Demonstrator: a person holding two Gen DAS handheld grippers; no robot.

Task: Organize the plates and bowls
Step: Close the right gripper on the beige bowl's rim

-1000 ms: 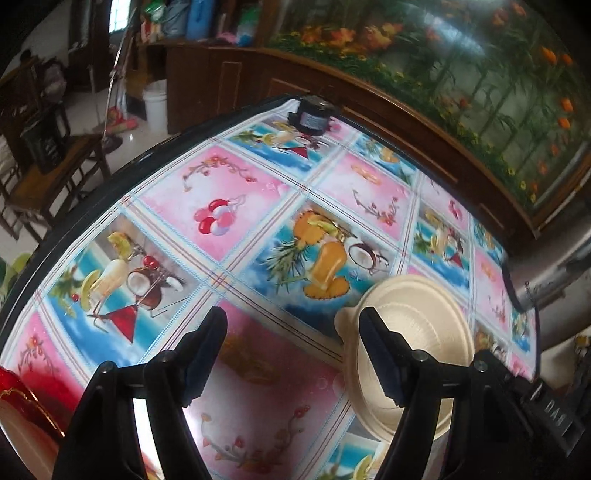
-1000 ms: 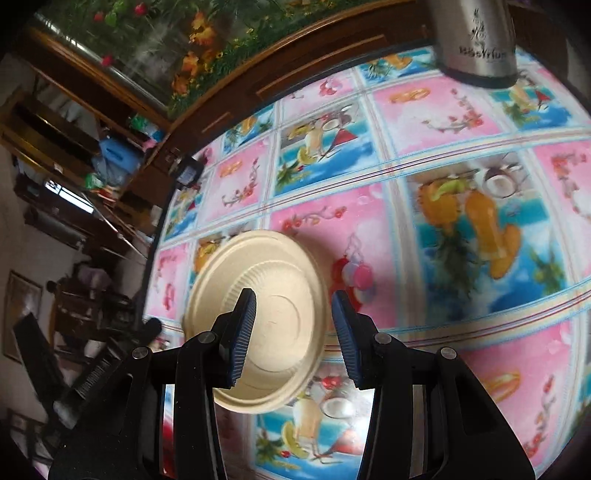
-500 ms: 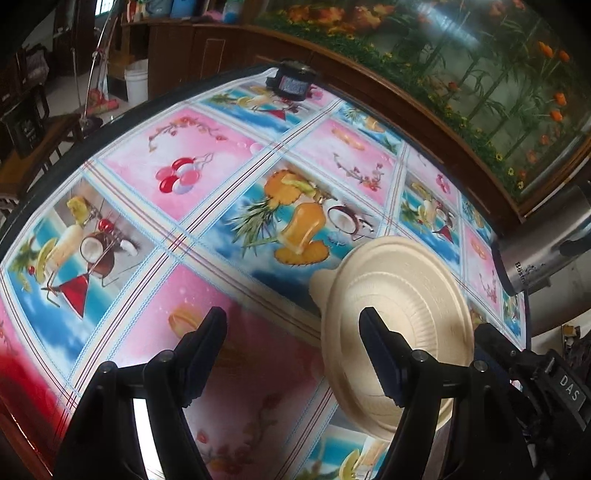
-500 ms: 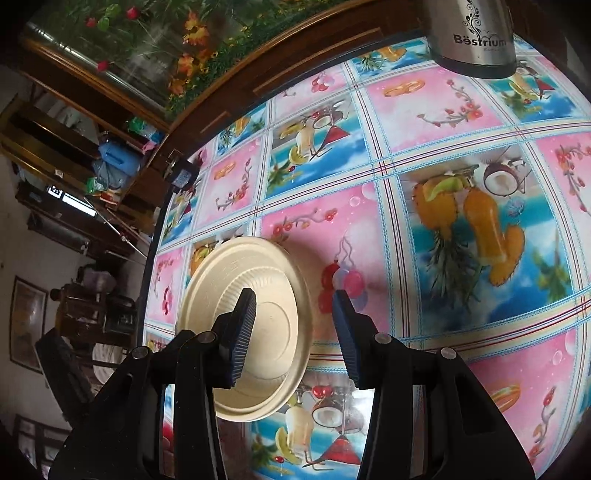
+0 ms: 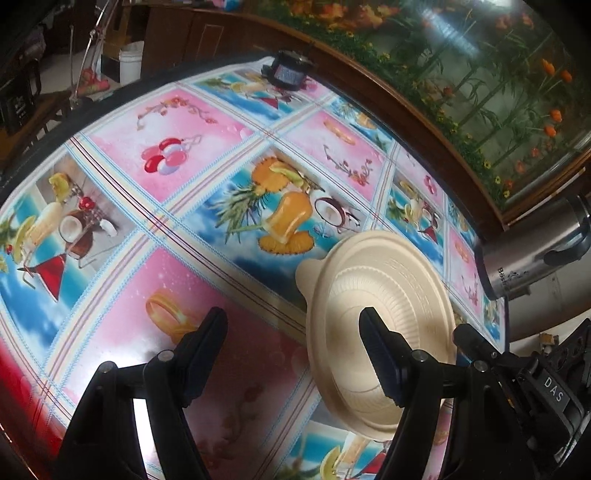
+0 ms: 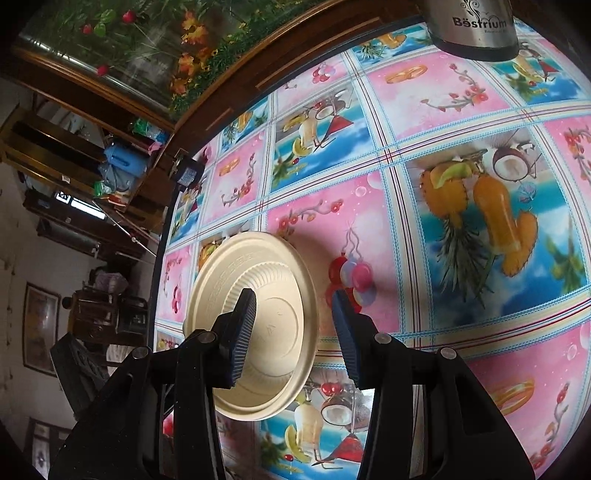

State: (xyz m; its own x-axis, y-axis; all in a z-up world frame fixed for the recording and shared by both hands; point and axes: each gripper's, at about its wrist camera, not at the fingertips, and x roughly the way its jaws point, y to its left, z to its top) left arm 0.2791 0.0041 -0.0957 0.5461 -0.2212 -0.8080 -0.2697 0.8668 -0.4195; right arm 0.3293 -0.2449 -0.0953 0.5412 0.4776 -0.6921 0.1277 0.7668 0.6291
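A beige bowl [image 5: 388, 288] lies upside down on the patterned tablecloth [image 5: 166, 147], with a small tab on its rim. In the left wrist view it sits behind the right finger of my left gripper [image 5: 293, 347], which stands open and wide over bare cloth with nothing between its fingers. The right tool's black housing [image 5: 535, 380] shows just right of the bowl. In the right wrist view the bowl [image 6: 229, 273] is at lower left. My right gripper [image 6: 291, 306] is open, its left finger in front of the bowl's base, the rim in the gap, and the right finger apart from it.
A steel flask [image 5: 535, 251] stands at the table's right end and shows again as the flask [image 6: 472, 29] at the top. A small dark jar [image 5: 288, 72] sits at the far edge by the wooden cabinet [image 5: 406, 107]. A blurred red thing [image 5: 11, 376] is at lower left.
In the left wrist view the table has slid up and left, and the bowl and flask show more fully. The right wrist view has barely shifted. Neither gripper's jaws have changed.
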